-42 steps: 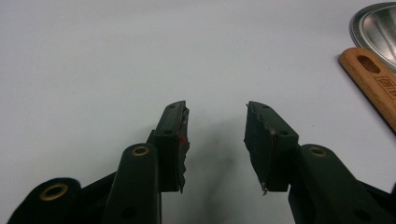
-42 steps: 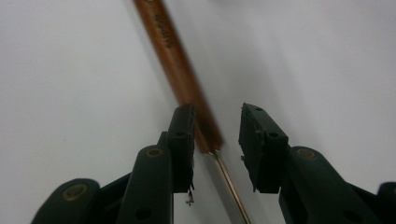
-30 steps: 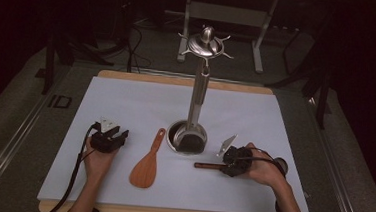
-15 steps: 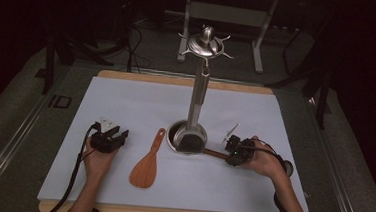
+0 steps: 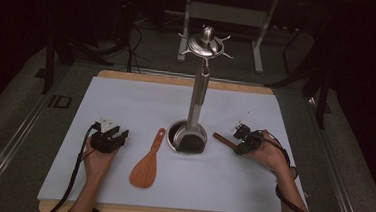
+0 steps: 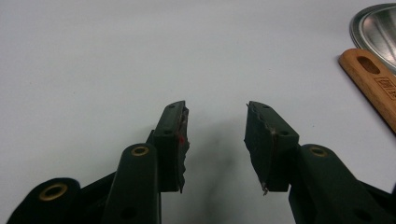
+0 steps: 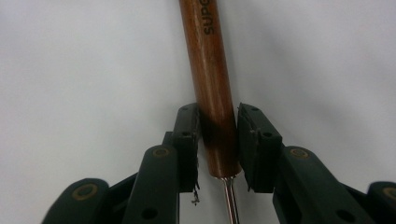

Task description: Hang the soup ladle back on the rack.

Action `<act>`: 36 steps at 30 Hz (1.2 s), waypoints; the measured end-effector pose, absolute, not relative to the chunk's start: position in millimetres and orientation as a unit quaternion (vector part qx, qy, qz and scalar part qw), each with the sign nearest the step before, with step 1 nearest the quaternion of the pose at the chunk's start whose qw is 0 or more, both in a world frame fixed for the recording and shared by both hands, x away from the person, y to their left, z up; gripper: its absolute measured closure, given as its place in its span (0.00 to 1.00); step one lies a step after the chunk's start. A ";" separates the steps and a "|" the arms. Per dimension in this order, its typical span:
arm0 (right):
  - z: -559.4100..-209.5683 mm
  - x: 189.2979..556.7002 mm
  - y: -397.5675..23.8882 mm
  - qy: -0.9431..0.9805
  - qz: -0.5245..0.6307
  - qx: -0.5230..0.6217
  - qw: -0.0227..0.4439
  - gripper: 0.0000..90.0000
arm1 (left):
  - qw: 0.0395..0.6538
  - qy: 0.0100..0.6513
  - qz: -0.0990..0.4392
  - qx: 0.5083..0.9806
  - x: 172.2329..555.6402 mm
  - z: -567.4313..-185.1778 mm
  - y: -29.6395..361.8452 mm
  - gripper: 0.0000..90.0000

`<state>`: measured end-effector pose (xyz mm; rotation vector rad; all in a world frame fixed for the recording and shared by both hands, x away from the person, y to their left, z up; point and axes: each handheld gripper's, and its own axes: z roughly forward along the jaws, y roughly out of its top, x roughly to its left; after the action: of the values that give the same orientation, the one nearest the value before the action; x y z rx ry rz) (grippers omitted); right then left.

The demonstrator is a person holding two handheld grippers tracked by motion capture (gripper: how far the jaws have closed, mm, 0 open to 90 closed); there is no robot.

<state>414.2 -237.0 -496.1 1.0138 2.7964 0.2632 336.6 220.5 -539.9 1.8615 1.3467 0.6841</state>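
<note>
My right gripper (image 5: 237, 140) is at the right of the white sheet, and its jaws have just been closing. In the right gripper view they (image 7: 217, 116) sit on both sides of a brown wooden handle (image 7: 210, 70), pads against it; a thin metal shaft (image 7: 229, 200) runs back from the handle's end. From above, that handle (image 5: 222, 138) points toward the stand. The left gripper (image 5: 115, 133) rests at the left of the sheet, open with nothing between its jaws (image 6: 216, 114). A wooden spatula (image 5: 145, 167) lies between it and the stand, its handle (image 6: 373, 86) showing at the right of the left gripper view.
A tall steel utensil stand (image 5: 197, 96) with hooks on top rises from a round metal base (image 5: 174, 130) mid-table; something dark lies at its foot. The base's rim (image 6: 373, 23) shows in the left gripper view. A white sheet (image 5: 126, 96) covers the wooden table.
My right hand has moved away from me and a little to the right, and the wooden handle went with it. The left hand and the spatula have stayed put.
</note>
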 end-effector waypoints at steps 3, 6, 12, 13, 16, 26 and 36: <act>-496.2 421.4 -239.2 0.931 0.090 0.346 0.073 0.79 | 0.364 0.523 0.266 0.723 336.7 -540.0 220.6 0.66; -494.6 426.9 -240.8 0.938 0.083 0.334 0.051 0.79 | 0.364 0.523 0.265 0.723 336.7 -540.0 220.6 0.66; -495.4 436.1 -239.5 0.947 0.064 0.315 0.010 0.77 | 0.364 0.523 0.265 0.724 336.7 -539.9 220.8 0.66; -496.2 436.6 -238.8 0.948 0.061 0.313 0.007 0.76 | 0.364 0.524 0.265 0.723 336.7 -539.9 220.8 0.66; -496.0 437.6 -236.5 0.951 0.054 0.304 0.005 0.75 | 0.364 0.524 0.265 0.723 336.7 -539.9 220.8 0.66; -496.3 438.1 -235.4 0.960 0.045 0.276 0.012 0.82 | 0.364 0.523 0.266 0.723 336.4 -539.8 220.6 0.66; -496.0 436.1 -234.2 0.961 0.044 0.272 0.020 0.82 | 0.364 0.524 0.265 0.723 336.7 -539.9 220.9 0.66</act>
<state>436.1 -234.2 -496.0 0.8441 2.9824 0.1375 336.7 220.9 -539.9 1.8600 1.3480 0.6816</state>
